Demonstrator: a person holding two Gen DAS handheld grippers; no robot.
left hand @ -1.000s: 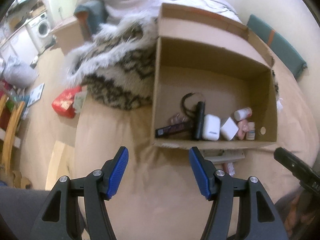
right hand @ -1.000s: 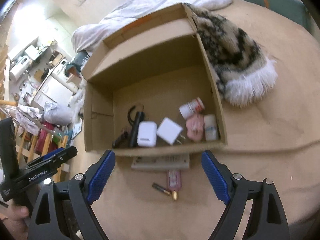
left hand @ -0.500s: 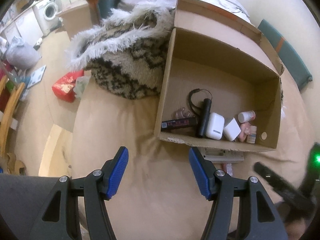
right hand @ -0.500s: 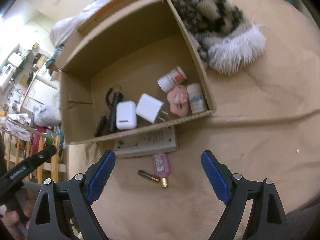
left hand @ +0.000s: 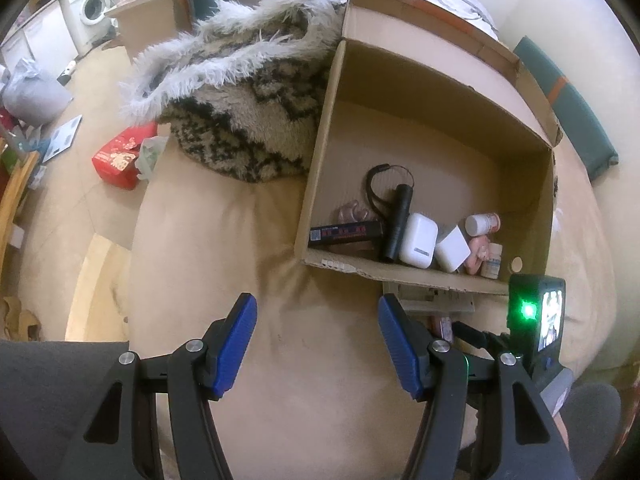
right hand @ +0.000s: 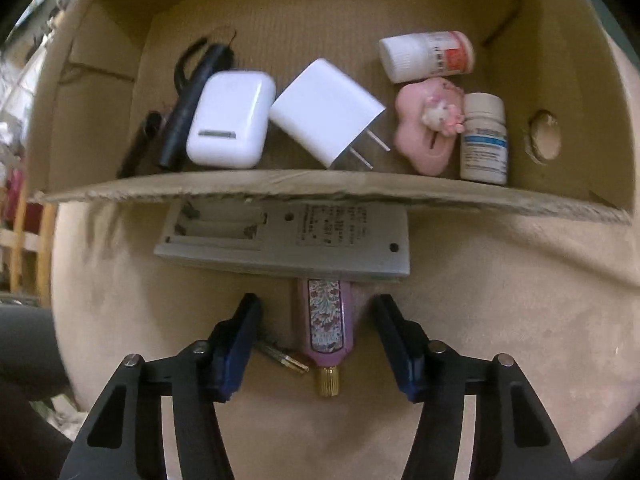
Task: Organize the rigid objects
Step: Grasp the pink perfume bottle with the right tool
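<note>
An open cardboard box [left hand: 320, 184] [right hand: 280, 188] lies on a beige cushion. Inside are a white earbud case [right hand: 230, 118], a white charger plug [right hand: 328, 114], a pink figure [right hand: 426, 136], two pill bottles [right hand: 428, 56] [right hand: 484, 140], a black torch [left hand: 400, 220] and a dark flat stick [left hand: 346, 234]. In front of the box lie a grey remote [right hand: 288, 240], a pink patterned tube with a gold cap [right hand: 326, 324] and a small gold stick [right hand: 282, 356]. My right gripper [right hand: 316, 312] is open, its fingers either side of the pink tube. My left gripper [left hand: 318, 312] is open and empty above the cushion.
A furry black-and-white throw [left hand: 244, 112] lies left of the box. A red packet [left hand: 120, 156], a grey bag [left hand: 32, 100] and a washing machine [left hand: 90, 10] are on the floor side at left. A teal cushion [left hand: 568, 108] lies behind right.
My right gripper has dropped down and forward to the pink tube, which now sits between its fingers. My left gripper has drawn slightly back and stays open.
</note>
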